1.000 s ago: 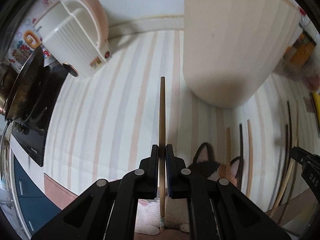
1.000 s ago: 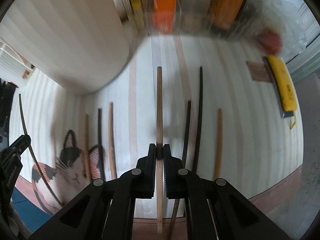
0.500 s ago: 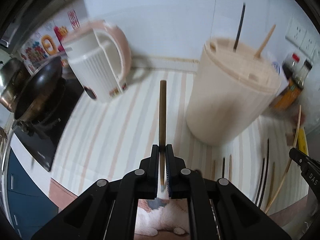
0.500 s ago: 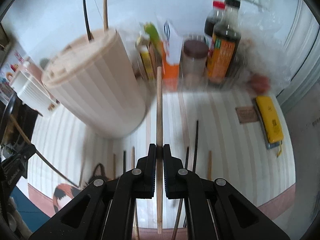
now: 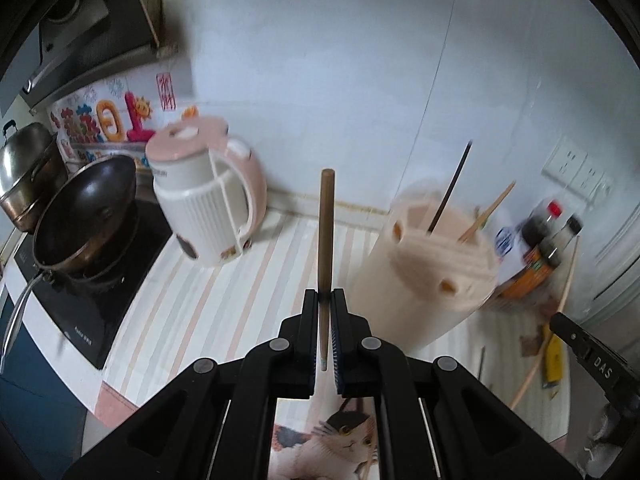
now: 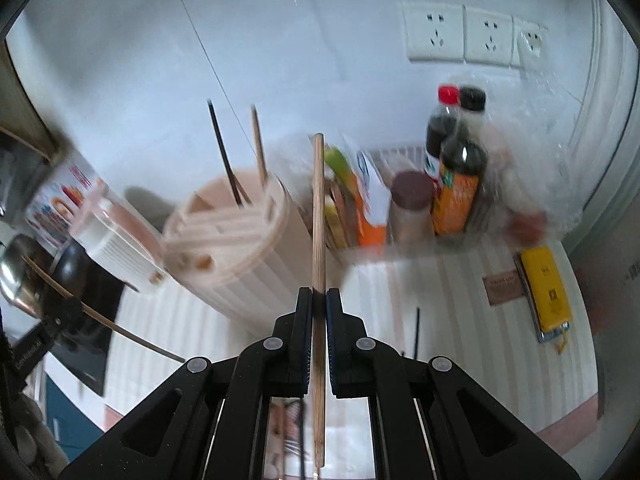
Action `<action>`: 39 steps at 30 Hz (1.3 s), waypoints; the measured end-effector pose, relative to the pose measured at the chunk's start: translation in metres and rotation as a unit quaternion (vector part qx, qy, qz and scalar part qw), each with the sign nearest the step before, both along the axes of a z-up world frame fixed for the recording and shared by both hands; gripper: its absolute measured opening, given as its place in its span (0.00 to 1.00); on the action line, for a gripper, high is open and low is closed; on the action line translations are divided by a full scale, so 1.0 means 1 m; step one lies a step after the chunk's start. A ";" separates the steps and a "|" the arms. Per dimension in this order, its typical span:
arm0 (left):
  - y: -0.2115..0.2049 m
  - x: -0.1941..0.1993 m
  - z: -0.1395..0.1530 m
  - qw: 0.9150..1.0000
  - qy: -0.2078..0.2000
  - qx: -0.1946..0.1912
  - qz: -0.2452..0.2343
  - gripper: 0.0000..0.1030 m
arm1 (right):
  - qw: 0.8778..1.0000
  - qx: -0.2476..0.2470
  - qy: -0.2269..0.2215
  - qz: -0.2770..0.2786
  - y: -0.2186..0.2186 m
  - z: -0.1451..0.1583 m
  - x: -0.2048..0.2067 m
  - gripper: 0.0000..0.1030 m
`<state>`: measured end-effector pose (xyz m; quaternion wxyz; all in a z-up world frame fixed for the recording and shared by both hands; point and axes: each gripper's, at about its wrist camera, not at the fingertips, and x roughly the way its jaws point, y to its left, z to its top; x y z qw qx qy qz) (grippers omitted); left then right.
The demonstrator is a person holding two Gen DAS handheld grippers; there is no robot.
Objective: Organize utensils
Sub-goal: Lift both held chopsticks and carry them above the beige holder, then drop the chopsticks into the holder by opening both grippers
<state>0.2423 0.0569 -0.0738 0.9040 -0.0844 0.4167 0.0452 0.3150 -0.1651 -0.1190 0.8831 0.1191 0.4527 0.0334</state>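
Note:
My left gripper point(image 5: 325, 300) is shut on a brown wooden chopstick point(image 5: 326, 232) that points up and forward, held high above the striped counter. My right gripper point(image 6: 319, 298) is shut on a lighter wooden chopstick point(image 6: 318, 216), also raised. A beige ribbed utensil holder point(image 5: 432, 280) stands to the right of the left gripper; it also shows in the right wrist view point(image 6: 236, 248), left of the right gripper. A black chopstick point(image 6: 224, 152) and a wooden chopstick point(image 6: 259, 144) stand in it. A black chopstick point(image 6: 416, 332) lies on the counter.
A pink and white kettle point(image 5: 208, 204) stands at the left by a wok point(image 5: 84, 216) on a black cooktop point(image 5: 100, 300). Sauce bottles point(image 6: 456, 160), cartons point(image 6: 360, 204) and a yellow object point(image 6: 548, 288) sit at the right by the wall.
Both grippers have risen and tilted up from the counter, each with its chopstick. The holder's top and the wall have come into view; the chopsticks on the mat have mostly dropped out of sight.

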 end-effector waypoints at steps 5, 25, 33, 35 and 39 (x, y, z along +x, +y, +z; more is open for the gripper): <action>-0.003 0.004 0.048 0.999 -0.043 -0.006 -0.011 0.04 | 0.999 0.024 -0.038 0.004 -0.004 0.044 0.013 0.07; -0.042 0.125 0.077 0.996 -0.036 -0.049 -0.060 0.04 | 0.985 0.033 -0.171 -0.001 0.038 0.091 0.143 0.06; -0.051 0.149 0.039 0.996 0.019 -0.046 -0.075 0.04 | 0.984 0.031 -0.176 0.001 0.040 0.054 0.154 0.06; -0.053 0.150 0.034 0.996 0.024 -0.046 -0.075 0.04 | 0.983 0.030 -0.179 0.005 0.040 0.051 0.153 0.07; -0.054 0.151 0.029 0.995 0.033 -0.047 -0.082 0.04 | 0.979 0.025 -0.203 0.008 0.040 0.053 0.148 0.07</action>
